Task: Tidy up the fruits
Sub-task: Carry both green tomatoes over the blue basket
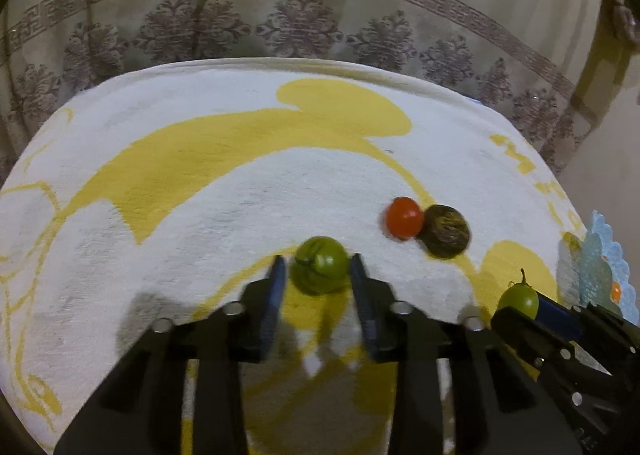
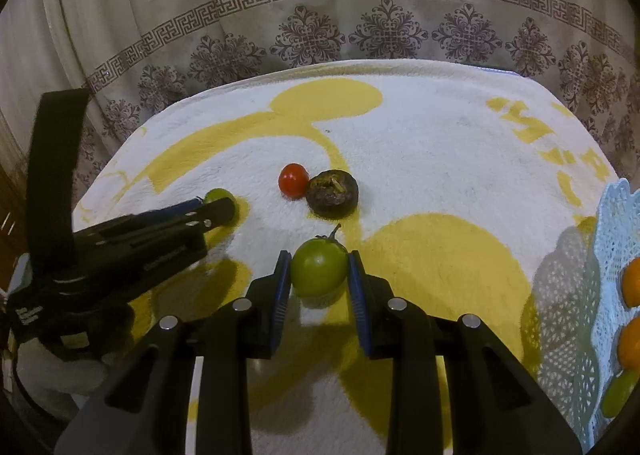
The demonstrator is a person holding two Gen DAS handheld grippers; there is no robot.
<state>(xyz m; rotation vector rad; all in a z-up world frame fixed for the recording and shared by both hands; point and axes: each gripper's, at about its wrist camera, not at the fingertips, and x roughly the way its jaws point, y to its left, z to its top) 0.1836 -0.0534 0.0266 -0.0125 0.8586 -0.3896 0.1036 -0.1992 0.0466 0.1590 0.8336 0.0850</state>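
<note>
A fluffy, matt terry towel in white and yellow covers the surface, its pile rough; behind its far edge hangs a thin woven curtain with a printed border. Matt black plastic forms the left gripper and right gripper, with ribbed blue rubbery pads and shiny metal studs. The green tomatoes and red tomato are smooth and glossy; the dark fruit is dull and wrinkled. At the right edge, a pale blue plastic basket shows lace-like perforation
</note>
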